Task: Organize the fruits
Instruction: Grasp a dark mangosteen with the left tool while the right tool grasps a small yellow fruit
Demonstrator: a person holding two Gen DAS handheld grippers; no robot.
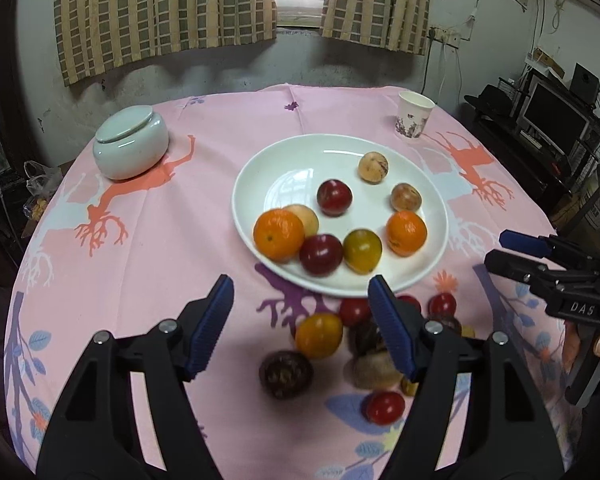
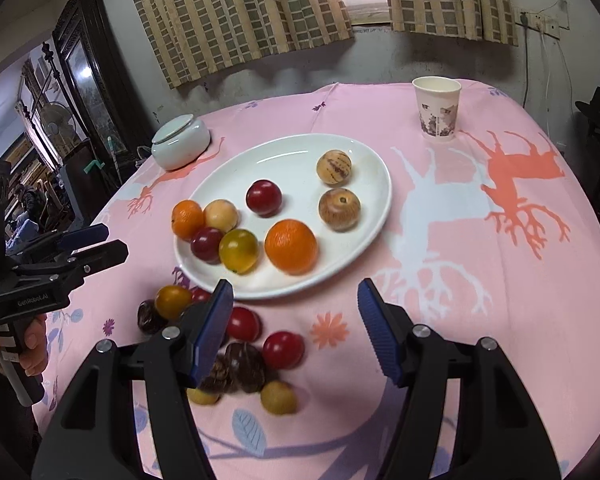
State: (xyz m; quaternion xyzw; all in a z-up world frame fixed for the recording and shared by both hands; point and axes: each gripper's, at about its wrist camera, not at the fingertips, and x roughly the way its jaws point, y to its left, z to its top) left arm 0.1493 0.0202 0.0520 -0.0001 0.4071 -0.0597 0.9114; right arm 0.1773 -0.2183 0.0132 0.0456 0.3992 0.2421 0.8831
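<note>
A white plate (image 1: 284, 168) (image 2: 284, 156) on the pink tablecloth holds several fruits: two oranges (image 1: 279, 234) (image 2: 291, 245), red plums (image 1: 334, 197) (image 2: 263, 197), a yellow-green fruit (image 1: 362, 250) (image 2: 238, 250) and tan striped ones (image 1: 373, 167) (image 2: 334, 166). Several loose fruits lie on the cloth in front of the plate, among them a yellow tomato (image 1: 319, 335) (image 2: 173, 301), red ones (image 1: 385, 407) (image 2: 283, 349) and dark brown ones (image 1: 285, 374) (image 2: 245, 367). My left gripper (image 1: 302, 328) is open and empty above the loose fruits. My right gripper (image 2: 294, 330) is open and empty, just right of them.
A pale lidded ceramic jar (image 1: 131, 142) (image 2: 181, 142) stands at the back left. A paper cup (image 1: 414, 116) (image 2: 437, 108) stands at the back right. Each gripper shows in the other's view, the right one (image 1: 540, 264) and the left one (image 2: 60, 264). Curtains hang behind the table.
</note>
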